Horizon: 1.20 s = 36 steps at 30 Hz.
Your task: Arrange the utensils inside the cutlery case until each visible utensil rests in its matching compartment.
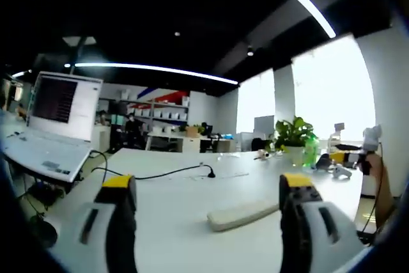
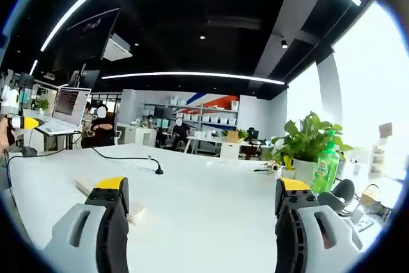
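Observation:
A long, flat, pale case (image 1: 243, 214) lies on the white table (image 1: 172, 196), seen edge-on, so I cannot tell what it holds. My left gripper (image 1: 208, 187) hovers open above the table, short of the case, with nothing between its yellow-tipped jaws. In the right gripper view the same case (image 2: 89, 188) lies partly behind the left jaw. My right gripper (image 2: 202, 187) is open and holds nothing. The right gripper (image 1: 348, 153) appears far right in the left gripper view. At the far left edge of the right gripper view is the left gripper (image 2: 19, 121), held by a hand.
An open laptop (image 1: 57, 126) sits on a stand at the table's left. A black cable (image 1: 160, 174) runs across the table. A potted plant (image 2: 310, 139) and a green bottle (image 2: 327, 167) stand at the right, with small clutter (image 2: 348, 199) beside them.

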{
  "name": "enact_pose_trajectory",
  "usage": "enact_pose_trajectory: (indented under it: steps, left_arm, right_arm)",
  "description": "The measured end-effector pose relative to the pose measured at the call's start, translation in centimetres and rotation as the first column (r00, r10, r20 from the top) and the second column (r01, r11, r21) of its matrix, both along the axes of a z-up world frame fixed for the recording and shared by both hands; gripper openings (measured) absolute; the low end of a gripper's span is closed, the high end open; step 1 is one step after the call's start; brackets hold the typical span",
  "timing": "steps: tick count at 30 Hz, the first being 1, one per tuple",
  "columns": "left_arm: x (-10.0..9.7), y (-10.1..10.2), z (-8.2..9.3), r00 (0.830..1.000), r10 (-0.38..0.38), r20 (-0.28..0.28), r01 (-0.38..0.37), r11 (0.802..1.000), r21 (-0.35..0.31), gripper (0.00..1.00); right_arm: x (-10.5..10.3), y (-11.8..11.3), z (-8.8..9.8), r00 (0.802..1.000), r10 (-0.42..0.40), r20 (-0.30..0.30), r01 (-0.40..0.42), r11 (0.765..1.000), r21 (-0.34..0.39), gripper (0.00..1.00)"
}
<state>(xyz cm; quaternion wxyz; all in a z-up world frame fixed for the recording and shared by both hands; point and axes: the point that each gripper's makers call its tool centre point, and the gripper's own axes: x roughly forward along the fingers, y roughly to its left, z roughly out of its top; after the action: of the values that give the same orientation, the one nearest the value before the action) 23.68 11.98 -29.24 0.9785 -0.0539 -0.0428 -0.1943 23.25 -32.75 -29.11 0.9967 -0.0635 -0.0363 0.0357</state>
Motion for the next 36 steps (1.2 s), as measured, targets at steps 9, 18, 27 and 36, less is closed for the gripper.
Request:
enact_pose_trajectory:
  steps: [9, 18, 27, 36]
  left_arm:
    - [0.1, 0.1, -0.5, 1.000, 0.001, -0.025, -0.001, 1.000, 0.002, 0.97]
    - [0.0, 0.9, 0.2, 1.000, 0.021, -0.008, -0.021, 1.000, -0.003, 0.96]
    - [0.0, 1.2, 0.4, 1.000, 0.019, -0.005, -0.019, 1.000, -0.007, 0.95]
    - [0.1, 1.7, 0.5, 1.000, 0.025, -0.006, -0.025, 1.000, -0.002, 0.93]
  right_arm:
    - [0.0, -0.4, -0.2, 1.000, 0.004, -0.013, -0.003, 1.000, 0.013, 0.99]
    - [0.1, -0.4, -0.4, 1.000, -0.002, -0.026, 0.003, 0.999, 0.044, 0.99]
    - [0.3, 0.5, -0.5, 0.999, 0.013, -0.037, -0.012, 0.999, 0.037, 0.99]
    - [0.4, 0.5, -0.4, 1.000, -0.005, -0.031, 0.006, 0.999, 0.038, 0.99]
